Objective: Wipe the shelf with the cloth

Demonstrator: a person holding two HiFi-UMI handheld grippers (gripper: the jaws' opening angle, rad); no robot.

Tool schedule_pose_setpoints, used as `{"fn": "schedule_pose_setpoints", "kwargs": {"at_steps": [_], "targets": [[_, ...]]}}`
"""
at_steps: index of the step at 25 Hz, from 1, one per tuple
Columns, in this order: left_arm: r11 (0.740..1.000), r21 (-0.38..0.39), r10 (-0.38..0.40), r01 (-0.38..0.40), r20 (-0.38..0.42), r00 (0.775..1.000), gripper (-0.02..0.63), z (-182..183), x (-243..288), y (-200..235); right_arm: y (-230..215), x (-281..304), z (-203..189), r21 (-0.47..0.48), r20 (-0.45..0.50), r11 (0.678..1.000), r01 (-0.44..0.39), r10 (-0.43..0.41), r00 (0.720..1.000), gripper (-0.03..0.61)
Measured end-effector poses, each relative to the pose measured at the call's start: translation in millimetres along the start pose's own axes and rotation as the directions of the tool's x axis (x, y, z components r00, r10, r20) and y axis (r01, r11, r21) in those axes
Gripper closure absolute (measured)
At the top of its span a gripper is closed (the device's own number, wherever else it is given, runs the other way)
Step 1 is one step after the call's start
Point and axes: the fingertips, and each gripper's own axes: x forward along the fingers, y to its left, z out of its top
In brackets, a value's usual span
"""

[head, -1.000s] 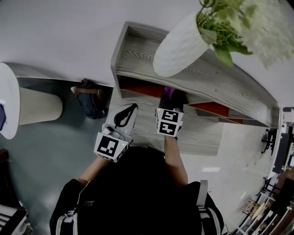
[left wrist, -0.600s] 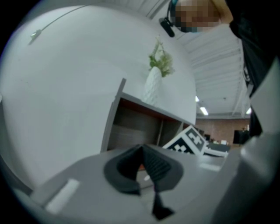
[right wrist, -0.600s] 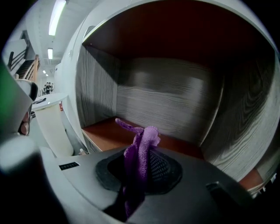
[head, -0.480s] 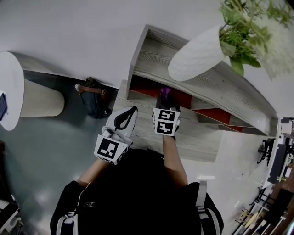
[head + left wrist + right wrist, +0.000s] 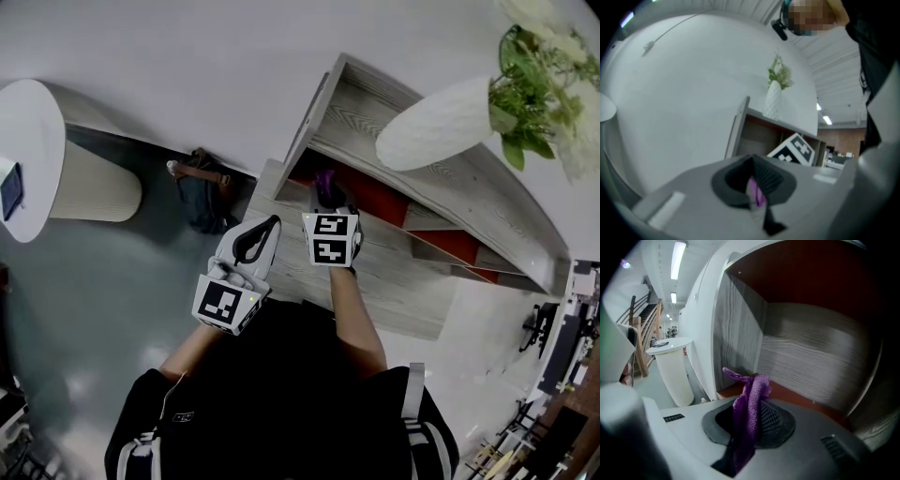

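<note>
The right gripper [image 5: 325, 194] reaches toward the left end of the grey wooden shelf [image 5: 427, 183], at the mouth of a lower compartment with a red-brown floor. Its fingers are pinching the purple cloth [image 5: 325, 178]. In the right gripper view the cloth [image 5: 752, 390] runs up through the seam of the right gripper [image 5: 751, 414], squeezed between the dark ribbed pads [image 5: 774, 420]. It bunches above the tips, and one thin corner curls off to the left. A darker tail of it hangs down below the pads. Behind the cloth stand the shelf's grey wood-grain side wall and back panel [image 5: 813, 357]. Whether the cloth touches the shelf cannot be told.

The left gripper [image 5: 265, 227] hangs just left of the right one, in front of the shelf's end and short of the compartment. In the left gripper view the fingers of the left gripper [image 5: 753, 174] are pressed together. A thin purple-pink sliver shows at their seam, too blurred to tell what it is. Beyond them the right gripper's marker cube [image 5: 794, 150] shows against the shelf.

A white ribbed vase [image 5: 441, 122] with green leaves [image 5: 534, 84] stands on the shelf top, right of both grippers. A dark bag [image 5: 204, 192] sits on the floor against the wall, left of the shelf
</note>
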Motion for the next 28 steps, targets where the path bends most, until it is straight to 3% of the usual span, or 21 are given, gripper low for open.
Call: {"fn": "schedule_pose_setpoints", "kwargs": {"at_steps": [10,28], "targets": [[0.998,-0.005,0.063,-0.063,0.006,0.998,0.609,1.3,-23.8,16.5,33.2,9.8,12.9,-0.087,-0.002,0.991,-0.100,0.100,0.995,0.529],[0.997,-0.007,0.078,-0.078,0.024,0.997,0.609,-1.7,-48.0,5.9,60.4,2.4,11.8,-0.224,-0.011,0.949,-0.221,0.224,0.975,0.529]]}}
